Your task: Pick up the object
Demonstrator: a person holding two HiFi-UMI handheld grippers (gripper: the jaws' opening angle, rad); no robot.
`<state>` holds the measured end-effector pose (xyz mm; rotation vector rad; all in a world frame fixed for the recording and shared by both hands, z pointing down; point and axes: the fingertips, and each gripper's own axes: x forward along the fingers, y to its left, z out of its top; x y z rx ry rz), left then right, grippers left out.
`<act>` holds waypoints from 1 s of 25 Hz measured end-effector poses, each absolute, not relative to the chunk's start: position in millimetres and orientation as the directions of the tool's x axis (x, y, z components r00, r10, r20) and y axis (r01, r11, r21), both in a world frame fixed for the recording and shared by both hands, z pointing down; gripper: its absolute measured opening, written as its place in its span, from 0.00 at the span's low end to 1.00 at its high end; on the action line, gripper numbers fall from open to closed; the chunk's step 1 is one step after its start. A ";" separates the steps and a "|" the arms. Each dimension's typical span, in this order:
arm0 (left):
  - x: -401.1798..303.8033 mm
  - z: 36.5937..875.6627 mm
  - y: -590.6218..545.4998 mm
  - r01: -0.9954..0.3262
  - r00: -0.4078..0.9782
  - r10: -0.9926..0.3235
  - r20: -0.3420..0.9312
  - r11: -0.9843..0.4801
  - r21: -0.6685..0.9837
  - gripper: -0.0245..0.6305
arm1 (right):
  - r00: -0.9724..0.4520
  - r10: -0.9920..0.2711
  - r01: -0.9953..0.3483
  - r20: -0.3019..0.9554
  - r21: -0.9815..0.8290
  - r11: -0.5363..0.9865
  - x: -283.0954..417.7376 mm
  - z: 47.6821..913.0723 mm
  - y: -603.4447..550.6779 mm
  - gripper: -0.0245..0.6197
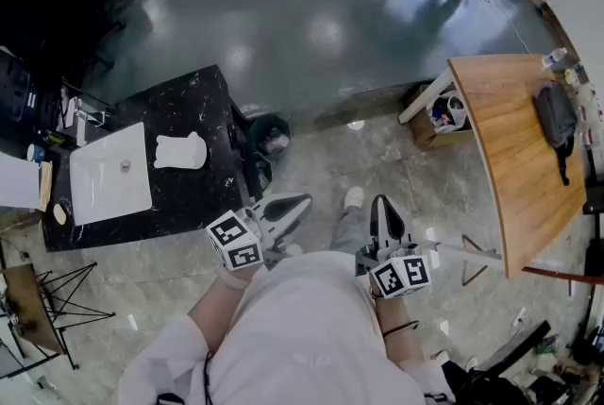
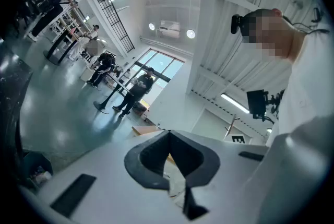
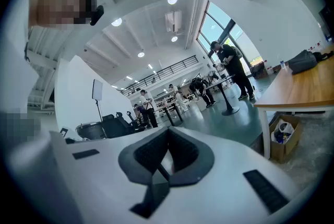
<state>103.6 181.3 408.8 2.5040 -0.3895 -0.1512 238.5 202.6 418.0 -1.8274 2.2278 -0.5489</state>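
**Both grippers shut and empty, the white object well ahead on the counter**

Nearest the person's body, the left hand-held gripper (image 1: 300, 202) has its jaws pressed together with nothing between them. Its own view shows the dark pads meeting at the tip. The right hand-held gripper (image 1: 383, 203) is the same, closed tight and holding nothing. Both are held level over the pale stone floor.

Further out is a dark round bin (image 1: 271, 135), just beside the end of a black speckled stone counter (image 1: 206, 96). On that counter lies the small white matt object (image 1: 179, 151), near a white rectangular basin (image 1: 106, 178) and well apart from either gripper.

It is too small here to tell whether it is cloth or a moulded piece. It is probably light and either soft or thin-walled, so a gentle pinch across its narrower middle seems safest. A smooth surface might slip.

To the right is a curved wooden table (image 1: 505, 167) with a dark bag (image 1: 556, 116) on it.

Count: two grippers, one white object, one basin, one counter, one bin, one table and one bag.
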 end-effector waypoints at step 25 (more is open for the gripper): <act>236.2 415.8 -8.6 -0.605 0.715 -0.695 0.070 -0.566 0.560 0.05 | -0.609 -0.786 -0.739 0.108 -0.438 0.513 379.9 424.8 -37.2 0.07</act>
